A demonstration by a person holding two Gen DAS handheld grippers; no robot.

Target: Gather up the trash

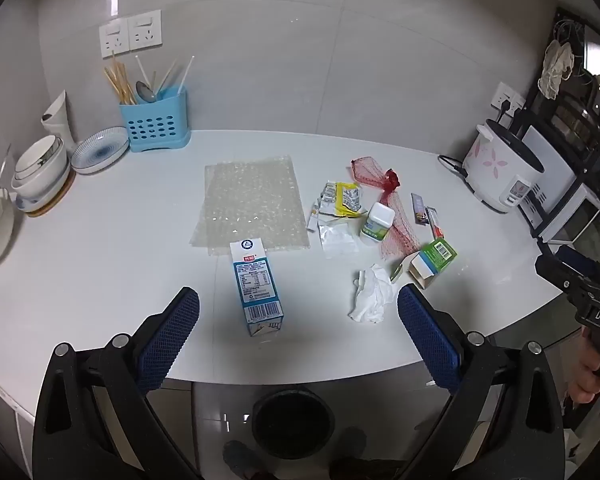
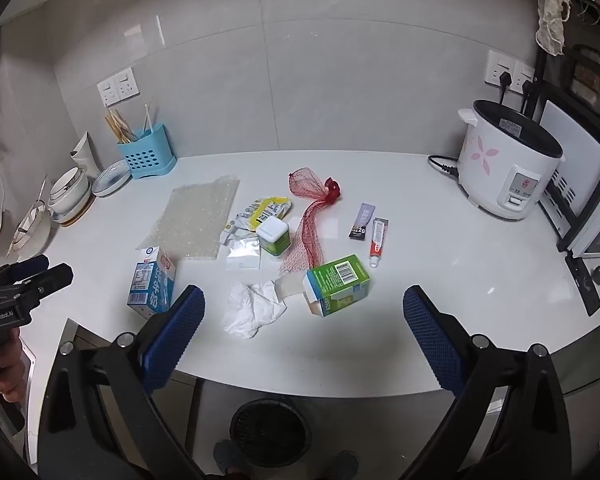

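Observation:
Trash lies scattered on the white counter. A blue milk carton lies just ahead of my left gripper, which hangs open and empty over the counter's front edge. A crumpled white tissue and an opened green box lie ahead of my right gripper, also open and empty. Farther back are bubble wrap, a yellow wrapper, a clear bag, a white-capped green jar, a red mesh net, a small sachet and a toothpaste tube.
A black bin stands on the floor under the counter's front edge. A rice cooker and a black rack fill the right end. A blue utensil holder, a plate and stacked bowls sit back left.

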